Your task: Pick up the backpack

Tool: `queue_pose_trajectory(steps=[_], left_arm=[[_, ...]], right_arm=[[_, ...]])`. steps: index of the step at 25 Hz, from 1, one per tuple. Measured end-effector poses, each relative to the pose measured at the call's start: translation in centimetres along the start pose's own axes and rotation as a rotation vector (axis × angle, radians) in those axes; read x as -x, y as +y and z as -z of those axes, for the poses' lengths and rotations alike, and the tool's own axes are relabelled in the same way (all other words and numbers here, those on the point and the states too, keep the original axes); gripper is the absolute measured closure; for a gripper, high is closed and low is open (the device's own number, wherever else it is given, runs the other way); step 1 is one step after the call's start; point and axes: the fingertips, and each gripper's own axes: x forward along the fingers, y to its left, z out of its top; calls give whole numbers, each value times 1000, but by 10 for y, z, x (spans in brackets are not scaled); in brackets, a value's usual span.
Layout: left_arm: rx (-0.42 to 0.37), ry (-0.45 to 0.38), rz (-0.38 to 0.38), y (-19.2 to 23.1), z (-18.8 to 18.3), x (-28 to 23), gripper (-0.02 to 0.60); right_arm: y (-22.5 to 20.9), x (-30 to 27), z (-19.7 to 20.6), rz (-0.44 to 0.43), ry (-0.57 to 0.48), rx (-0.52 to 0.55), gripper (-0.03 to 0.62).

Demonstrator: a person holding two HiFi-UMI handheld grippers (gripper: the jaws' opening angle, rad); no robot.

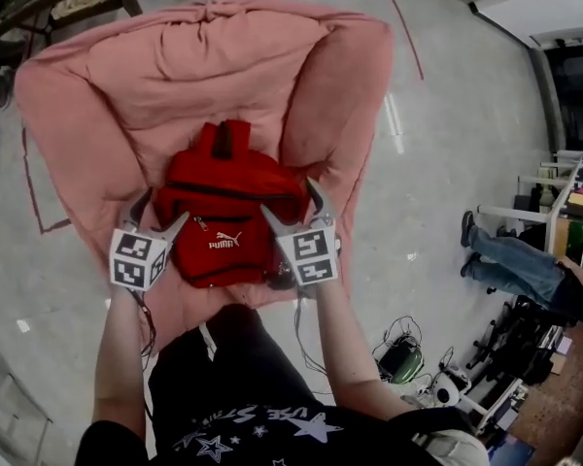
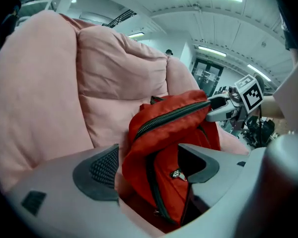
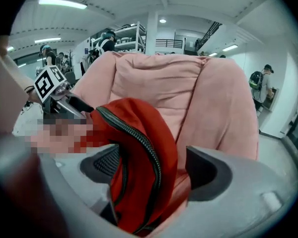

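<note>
My head camera looks steeply down onto the pink armchair [image 1: 223,66] from above its front edge. Cameras on my left gripper [image 2: 149,165] and right gripper [image 3: 149,167] sit close, facing its backrest. All three views share the red backpack [image 1: 228,212].

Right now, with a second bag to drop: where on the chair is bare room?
Bare: the chair back above the backpack, between its arms. Crowded: the seat front, where left gripper and right gripper straddle the backpack.

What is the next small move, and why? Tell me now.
Probably close both: the left tongs and right tongs stand open, each straddling a side of the red backpack on the pink chair, pads not yet pressing.
</note>
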Motion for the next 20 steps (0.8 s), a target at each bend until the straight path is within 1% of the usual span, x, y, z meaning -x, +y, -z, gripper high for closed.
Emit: queue_pose_trajectory(steps=[3, 5, 9, 12, 13, 14, 16, 17, 18, 20], left_arm=[[-54, 25, -12, 11, 7, -19, 230], [-66, 21, -18, 20, 7, -31, 230], [-15, -20, -21, 32, -2, -48, 230], [19, 28, 20, 33, -2, -68, 239], [29, 44, 36, 31, -2, -72, 286], [34, 51, 50, 27, -2, -74, 376], [23, 52, 69, 19, -4, -74, 498], [14, 49, 72, 14, -6, -72, 549], [9, 42, 73, 11, -8, -69, 568], [22, 9, 74, 7, -15, -59, 570]], right_arm=[[0, -14, -4, 7, 28, 96, 181], [-1, -24, -7, 8, 10, 111, 181], [-3, -42, -7, -9, -31, 86, 183], [-8, -55, -7, -14, -33, 131, 186], [-8, -58, -7, -22, -24, 147, 203], [-5, -60, -5, -36, -14, 156, 238], [4, -61, -4, -71, -7, 163, 333], [10, -60, -4, -86, -12, 159, 371], [15, -58, -4, -102, -22, 146, 406], [25, -52, -7, -139, -49, 114, 495]])
